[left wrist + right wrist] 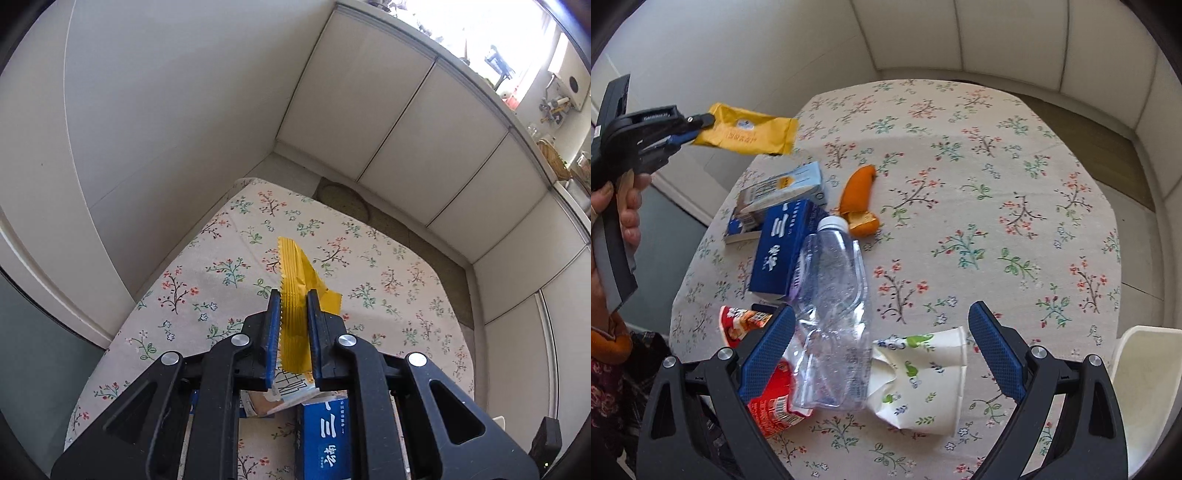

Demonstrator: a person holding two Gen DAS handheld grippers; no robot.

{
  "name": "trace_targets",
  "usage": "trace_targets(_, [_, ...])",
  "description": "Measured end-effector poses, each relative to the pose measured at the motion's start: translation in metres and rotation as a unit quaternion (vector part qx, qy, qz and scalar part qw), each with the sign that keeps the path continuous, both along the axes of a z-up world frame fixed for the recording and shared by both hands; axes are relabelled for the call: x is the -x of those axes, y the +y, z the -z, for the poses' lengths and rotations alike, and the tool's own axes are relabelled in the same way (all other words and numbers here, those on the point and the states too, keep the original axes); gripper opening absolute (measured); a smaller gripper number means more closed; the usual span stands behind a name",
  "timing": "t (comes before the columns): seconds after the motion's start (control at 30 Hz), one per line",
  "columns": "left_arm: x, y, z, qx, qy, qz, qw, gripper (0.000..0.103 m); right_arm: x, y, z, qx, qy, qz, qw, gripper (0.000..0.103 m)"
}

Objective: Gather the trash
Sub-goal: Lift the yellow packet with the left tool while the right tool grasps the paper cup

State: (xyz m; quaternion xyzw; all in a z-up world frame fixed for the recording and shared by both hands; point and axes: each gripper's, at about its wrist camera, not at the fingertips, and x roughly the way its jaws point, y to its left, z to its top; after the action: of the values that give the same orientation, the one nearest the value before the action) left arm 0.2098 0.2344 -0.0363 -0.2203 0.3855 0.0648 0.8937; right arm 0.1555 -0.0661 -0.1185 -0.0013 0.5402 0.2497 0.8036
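1. Left gripper (291, 295) is clamped on a yellow wrapper (295, 273). The wrapper's serrated edge runs between the two blue pads, and the rest sticks out past the fingertips.
2. From the right wrist view, the same wrapper (750, 134) hangs in the air above the far left corner of the table (997, 166), pinched at one end by the left gripper (698, 127), clear of the cloth.
3. Right gripper (882, 314) has its jaws spread wide and holds nothing; it hovers low over the near edge of the table.
4. Between and just ahead of the right fingers: a crushed clear plastic bottle (834, 295) lying on its side, white cap pointing away.
5. The paper cup (923, 380), flattened, lies just right of the bottle base, touching it, inside the right finger's span.
6. A red snack bag (768, 402) sits under the left finger of the right gripper, partly hidden.
7. A dark blue carton (779, 251) touches the bottle's left side; a light blue box (783, 192) lies behind it.
8. An orange peel (858, 199) lies just beyond the bottle cap.
9. A white bin (1145, 387) stands off the table's right edge.
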Motion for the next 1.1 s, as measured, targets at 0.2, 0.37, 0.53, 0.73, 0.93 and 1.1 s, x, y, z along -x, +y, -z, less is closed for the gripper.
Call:
trace_targets(0.2, [0.019, -0.007, -0.023, -0.003, -0.021, 0.018, 0.9996, 0.013, 0.037, 0.048, -0.014, -0.022, -0.033, -0.135, 0.99, 0.092])
trace_targets(0.37, [0.032, -0.008, -0.04, -0.028, -0.04, 0.022, 0.9986, 0.013, 0.047, 0.066, -0.005, 0.033, -0.053, -0.147, 0.987, 0.092])
trace_targets(0.53, [0.032, -0.007, -0.038, -0.03, -0.037, 0.027, 0.9985, 0.013, 0.016, 0.023, 0.003, 0.043, -0.014, -0.053, 0.998, 0.092])
trace_targets(0.73, [0.029, -0.007, -0.037, -0.017, -0.035, 0.031, 0.9987, 0.013, -0.001, -0.043, 0.032, 0.036, 0.08, 0.052, 0.995, 0.092])
trace_targets(0.93, [0.028, -0.015, -0.036, -0.012, -0.03, 0.041, 0.9986, 0.013, 0.008, -0.067, 0.045, 0.015, 0.108, 0.084, 0.99, 0.09])
trace_targets(1.1, [0.028, -0.023, -0.033, -0.014, -0.024, 0.053, 0.9982, 0.013, 0.012, -0.059, 0.063, 0.007, 0.139, 0.07, 0.988, 0.03])
